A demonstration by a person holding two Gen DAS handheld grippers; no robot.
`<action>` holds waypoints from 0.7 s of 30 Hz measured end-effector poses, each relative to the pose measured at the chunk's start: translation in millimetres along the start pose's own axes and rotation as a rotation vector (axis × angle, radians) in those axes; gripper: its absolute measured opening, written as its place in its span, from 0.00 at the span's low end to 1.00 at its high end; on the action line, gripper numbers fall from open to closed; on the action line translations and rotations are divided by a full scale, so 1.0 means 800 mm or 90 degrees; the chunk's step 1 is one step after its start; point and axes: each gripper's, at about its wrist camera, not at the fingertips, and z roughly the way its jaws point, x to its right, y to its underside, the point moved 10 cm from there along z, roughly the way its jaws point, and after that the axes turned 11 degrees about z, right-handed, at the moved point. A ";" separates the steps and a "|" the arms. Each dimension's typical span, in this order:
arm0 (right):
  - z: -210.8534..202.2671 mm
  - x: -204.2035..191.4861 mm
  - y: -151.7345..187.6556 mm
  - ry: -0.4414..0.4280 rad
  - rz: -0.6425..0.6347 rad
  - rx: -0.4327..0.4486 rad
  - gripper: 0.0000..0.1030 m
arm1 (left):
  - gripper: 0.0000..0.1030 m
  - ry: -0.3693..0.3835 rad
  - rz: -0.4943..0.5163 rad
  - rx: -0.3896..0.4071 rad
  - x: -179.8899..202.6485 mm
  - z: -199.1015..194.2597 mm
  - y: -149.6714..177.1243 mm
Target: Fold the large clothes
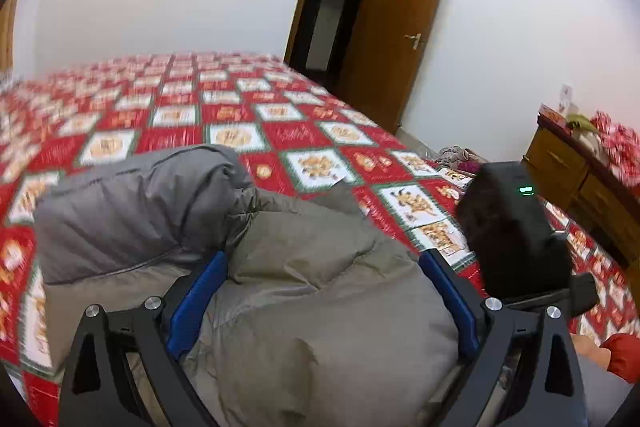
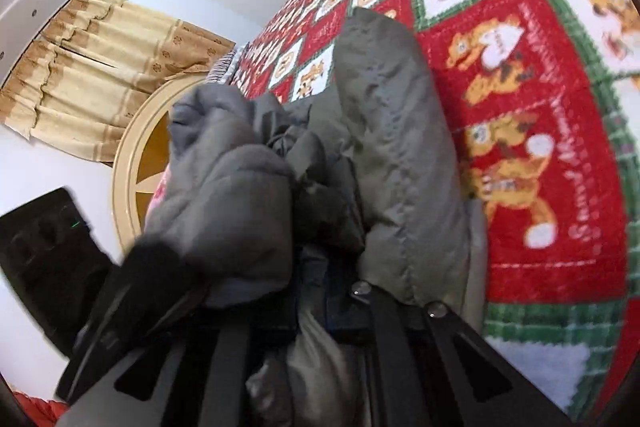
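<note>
The padded grey jacket (image 1: 304, 267) lies bunched on the bed (image 1: 224, 123); it should handle as light, soft, bulky and slippery. Grasp at seams or hems. The right gripper (image 2: 316, 291) is clenched on a jacket fold, apparently near the collar. The left gripper (image 1: 324, 291) stands released, straddling the jacket. No containers are in view.

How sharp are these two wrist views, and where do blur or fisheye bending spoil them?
Left wrist view: the bedspread smears sideways with motion blur, while the grey padded jacket up close reads fairly sharp. Right wrist view: the jacket fabric bunched at the tongs is dark and soft, and the bedspread checks bow strongly toward the rim.
</note>
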 end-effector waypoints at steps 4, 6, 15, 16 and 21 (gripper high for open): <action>-0.022 0.005 -0.002 0.038 -0.024 0.004 0.11 | 0.93 -0.016 0.008 -0.012 0.004 0.006 0.004; -0.044 0.011 -0.004 0.021 0.014 0.009 0.18 | 0.93 -0.038 0.038 -0.024 0.012 0.011 0.007; -0.102 -0.003 -0.023 0.085 -0.031 0.086 0.43 | 0.96 -0.150 0.125 -0.131 0.018 0.049 0.028; -0.105 -0.004 -0.026 0.096 -0.032 0.097 0.43 | 0.96 -0.163 0.139 -0.141 0.020 0.052 0.029; -0.137 -0.012 -0.015 0.112 -0.025 0.128 0.46 | 0.96 -0.126 0.089 -0.103 0.011 0.029 0.020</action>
